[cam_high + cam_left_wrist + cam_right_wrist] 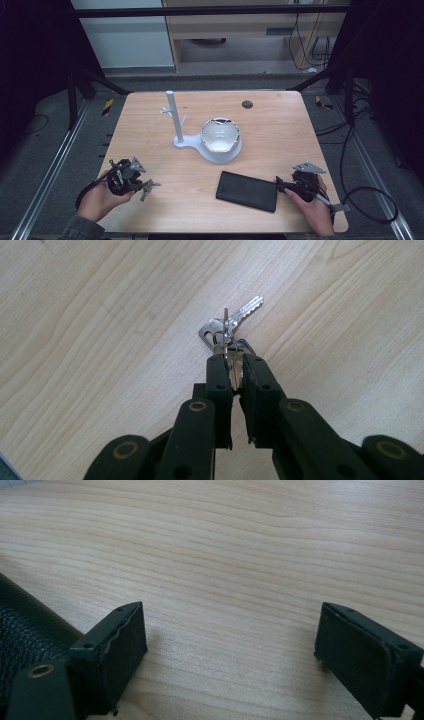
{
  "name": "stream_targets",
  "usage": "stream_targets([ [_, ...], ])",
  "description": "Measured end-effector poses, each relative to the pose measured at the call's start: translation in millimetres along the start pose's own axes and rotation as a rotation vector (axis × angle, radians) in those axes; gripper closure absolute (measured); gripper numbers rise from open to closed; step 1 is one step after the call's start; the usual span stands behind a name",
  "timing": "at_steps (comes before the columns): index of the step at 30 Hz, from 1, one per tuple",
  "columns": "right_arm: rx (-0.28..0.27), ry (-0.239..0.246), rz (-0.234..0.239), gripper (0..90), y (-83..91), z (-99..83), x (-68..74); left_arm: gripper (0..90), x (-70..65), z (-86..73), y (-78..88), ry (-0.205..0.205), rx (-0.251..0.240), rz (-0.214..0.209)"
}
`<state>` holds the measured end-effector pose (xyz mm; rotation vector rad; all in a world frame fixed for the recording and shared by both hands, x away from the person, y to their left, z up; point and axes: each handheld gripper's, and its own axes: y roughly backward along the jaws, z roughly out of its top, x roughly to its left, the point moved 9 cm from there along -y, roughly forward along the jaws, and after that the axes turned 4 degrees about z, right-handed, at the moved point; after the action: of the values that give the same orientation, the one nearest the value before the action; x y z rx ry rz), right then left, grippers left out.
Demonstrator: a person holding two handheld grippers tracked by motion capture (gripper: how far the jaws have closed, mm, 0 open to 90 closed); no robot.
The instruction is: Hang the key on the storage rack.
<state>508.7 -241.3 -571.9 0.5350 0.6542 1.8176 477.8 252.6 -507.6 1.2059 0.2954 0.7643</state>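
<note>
High view shows our left claw [142, 186] at 8 o'clock on the surface [270, 130], clamped on a bunch of keys [148, 188]. Left gripper view confirms the grip: both jaws press on the key ring end, and the keys [227, 330] fan out beyond the tips, just above the wood grain.

Toward the centre, at 12 o'clock from the keys, we see a white stand [175, 120] with short pegs, and joined to its base a white dish [220, 137]. We judge the step in hand to be carrying the keys, with a peg or the dish the likely target; which one we cannot tell.

At 5 o'clock lies a black wallet [247, 191]. Just beside its right edge rests our right claw [281, 186], jaws wide apart with nothing between them, as the right gripper view shows bare wood there.

Next move calls for lifting the keys clear and steering toward the stand without striking its pegs.
</note>
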Motion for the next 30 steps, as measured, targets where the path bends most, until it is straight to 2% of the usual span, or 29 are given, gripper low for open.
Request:
stream_targets([
  [3, 0.000, 0.002, 0.000, 13.1, 0.0, -0.1, 0.0, 82.7, 2.5, 6.0, 8.6, 0.016, -0.038, -0.011],
  [11, 0.000, 0.002, 0.000, 13.1, 0.0, -0.1, 0.0, 82.7, 13.3, 27.9, 40.5, 0.006, -0.086, 0.028],
  [14, 0.000, 0.002, 0.001, 13.1, 0.0, -0.1, 0.1, 82.7, 17.8, 40.2, 54.7, 0.011, -0.119, 0.023],
  [19, 0.000, 0.001, 0.001, 13.1, 0.0, -0.1, 0.1, 82.7, 28.8, 61.5, 77.3, 0.010, -0.149, 0.042],
  [26, 0.000, 0.002, 0.002, 13.1, 0.0, -0.1, 0.2, 82.7, 43.1, 92.9, 108.7, 0.034, -0.225, 0.063],
  [30, 0.000, 0.002, 0.002, 13.1, 0.0, -0.1, 0.1, 82.7, 49.6, 107.0, 120.6, 0.041, -0.251, 0.074],
])
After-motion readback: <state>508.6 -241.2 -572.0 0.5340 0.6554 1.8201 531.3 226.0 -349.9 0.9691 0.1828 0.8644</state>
